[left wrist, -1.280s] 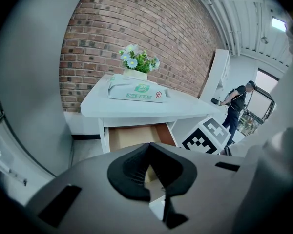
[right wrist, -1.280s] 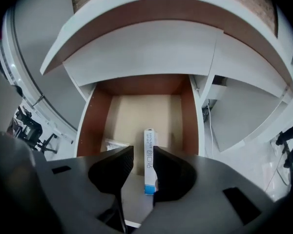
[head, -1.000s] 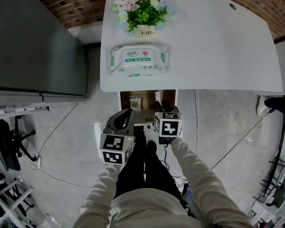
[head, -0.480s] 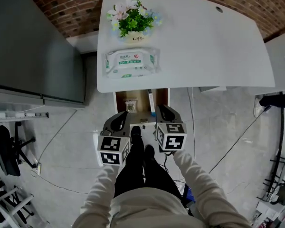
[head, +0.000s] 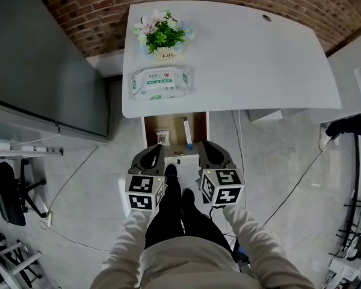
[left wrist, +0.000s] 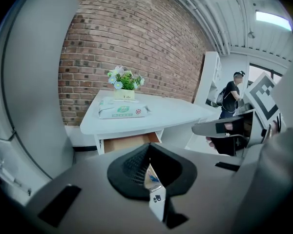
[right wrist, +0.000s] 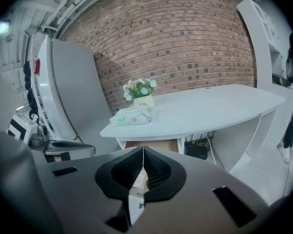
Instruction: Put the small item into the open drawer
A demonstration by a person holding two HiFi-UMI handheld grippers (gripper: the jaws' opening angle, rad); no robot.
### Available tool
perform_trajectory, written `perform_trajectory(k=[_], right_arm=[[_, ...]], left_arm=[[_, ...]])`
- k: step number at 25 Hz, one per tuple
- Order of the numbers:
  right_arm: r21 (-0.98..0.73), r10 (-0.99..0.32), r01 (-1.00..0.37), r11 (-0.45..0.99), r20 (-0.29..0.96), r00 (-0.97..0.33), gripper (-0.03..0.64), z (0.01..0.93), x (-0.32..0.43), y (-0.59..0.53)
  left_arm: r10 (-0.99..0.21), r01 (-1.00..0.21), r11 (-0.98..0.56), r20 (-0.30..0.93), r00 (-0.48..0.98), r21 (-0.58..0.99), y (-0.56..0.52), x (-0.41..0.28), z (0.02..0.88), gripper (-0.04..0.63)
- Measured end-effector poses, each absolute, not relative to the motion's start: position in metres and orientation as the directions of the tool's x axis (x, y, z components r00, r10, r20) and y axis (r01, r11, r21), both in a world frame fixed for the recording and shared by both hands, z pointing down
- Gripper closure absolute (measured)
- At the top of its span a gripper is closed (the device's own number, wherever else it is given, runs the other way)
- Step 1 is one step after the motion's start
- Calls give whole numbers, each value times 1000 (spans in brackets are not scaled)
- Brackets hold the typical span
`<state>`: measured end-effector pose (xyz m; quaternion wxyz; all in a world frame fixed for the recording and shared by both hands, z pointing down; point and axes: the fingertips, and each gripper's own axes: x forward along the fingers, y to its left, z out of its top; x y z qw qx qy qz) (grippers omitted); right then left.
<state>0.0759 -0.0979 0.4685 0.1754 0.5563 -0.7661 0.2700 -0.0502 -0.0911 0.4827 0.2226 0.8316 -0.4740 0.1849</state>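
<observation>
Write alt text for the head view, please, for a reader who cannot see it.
Seen from above, a person holds a left gripper and a right gripper in front of an open drawer under a white desk; a small packet and a pen-like stick lie in the drawer. A pack of wipes and potted flowers sit on the desk.

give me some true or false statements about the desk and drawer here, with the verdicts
1. The drawer under the desk stands open. True.
2. The wipes pack lies inside the drawer. False: it lies on the desk top, next to the flower pot.
3. The flower pot stands on the desk at the edge nearest the brick wall. True.
4. The drawer holds nothing. False: a small packet and a slim tube lie in it.
</observation>
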Motion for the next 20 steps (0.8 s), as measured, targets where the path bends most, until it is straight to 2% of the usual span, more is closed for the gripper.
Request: perform_trajectory(k=[12,20], right_arm=[[-245,-801,-915,321,446,-401,589,408,90,-66],[-240,-846,-913,329,355,-398,589,367,104,-50]], left_arm=[[-752,-877,-454,458,473,161,-73,-40,445,578],[-781,-882,-450,417,465,141,-60,-40,416,578]])
